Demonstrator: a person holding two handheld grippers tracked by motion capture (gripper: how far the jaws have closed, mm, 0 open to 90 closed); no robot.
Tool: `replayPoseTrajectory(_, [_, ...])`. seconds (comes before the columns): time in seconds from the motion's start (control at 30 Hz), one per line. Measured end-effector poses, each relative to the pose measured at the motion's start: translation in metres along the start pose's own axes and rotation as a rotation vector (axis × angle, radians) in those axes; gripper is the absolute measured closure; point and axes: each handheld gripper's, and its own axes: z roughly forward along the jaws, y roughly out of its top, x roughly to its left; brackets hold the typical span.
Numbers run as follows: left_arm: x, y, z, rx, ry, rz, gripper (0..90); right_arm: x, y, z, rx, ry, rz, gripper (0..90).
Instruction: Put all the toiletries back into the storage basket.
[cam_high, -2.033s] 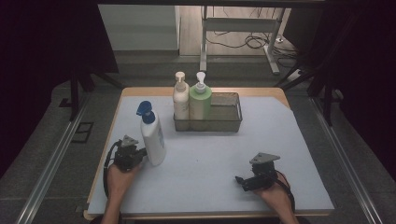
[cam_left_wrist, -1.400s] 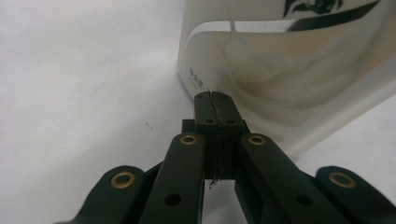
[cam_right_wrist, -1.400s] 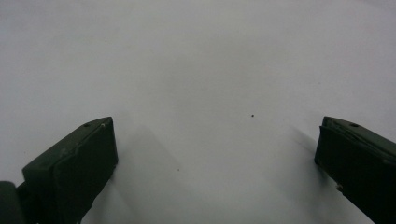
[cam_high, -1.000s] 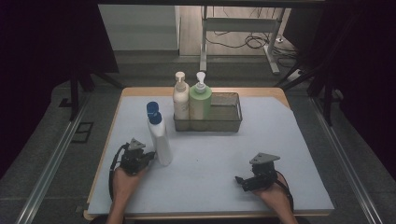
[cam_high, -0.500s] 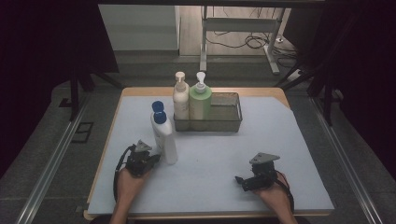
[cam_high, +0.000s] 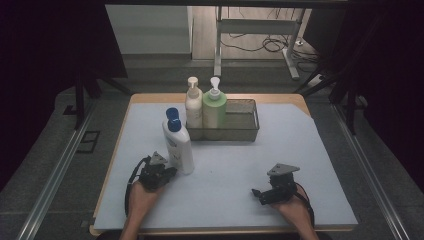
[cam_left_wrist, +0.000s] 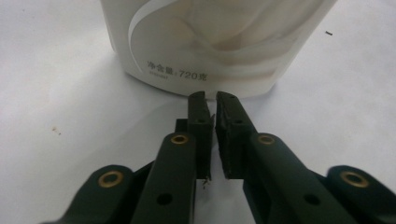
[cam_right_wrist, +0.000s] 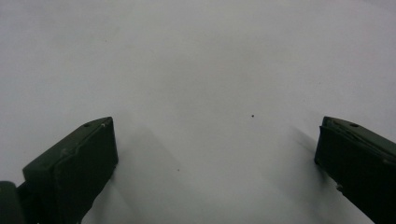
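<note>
1. From high up, you see a dark room with a wooden table in the middle. A pale blue mat covers most of the table.
2. At the back of the mat sits a wire basket. A cream pump bottle and a green pump bottle stand in its left end, side by side.
3. A white bottle with a blue cap stands upright on the mat, just in front of the basket's left end.
4. Your left gripper lies low on the mat, right by the foot of the white bottle. Your left hand is behind it.
5. Your right gripper rests on the mat at the front right, well apart from the bottles. Your right hand holds it.
6. In the left gripper view, the white bottle stands close ahead on the mat. The left gripper has its jaws almost together, with just a thin gap. They have just been opening a little. Nothing is between them, and the tips sit right at the bottle's bottom edge.
7. In the right gripper view, the right gripper has its jaws spread wide over bare mat. Nothing is between them.
</note>
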Motion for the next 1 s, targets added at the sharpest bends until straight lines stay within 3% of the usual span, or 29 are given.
replayPoseTrajectory(0.13, [-0.002,-0.004,-0.007,-0.019,0.021,0.012,71.1,0.0,0.0,0.0,0.002,-0.002,0.003,0.0])
replayPoseTrajectory(0.33, [-0.001,-0.016,-0.018,-0.014,0.045,0.02,47.1,0.002,0.002,-0.001,0.017,-0.01,0.004,0.8])
replayPoseTrajectory(0.5, [-0.003,-0.027,-0.027,-0.014,0.057,-0.003,21.9,0.005,0.003,-0.004,0.027,-0.015,-0.01,2.0])
replayPoseTrajectory(0.6, [-0.005,-0.032,-0.033,-0.015,0.071,-0.01,13.4,0.007,0.004,-0.004,0.037,-0.02,-0.023,0.4])
replayPoseTrajectory(0.87, [-0.003,-0.042,-0.032,-0.007,0.059,-0.039,12.3,0.013,0.013,-0.008,0.017,0.019,-0.018,0.0])
replayPoseTrajectory(1.0, [-0.005,-0.043,-0.03,-0.005,0.073,-0.012,12.2,0.016,0.021,-0.012,-0.005,0.038,-0.023,0.0])
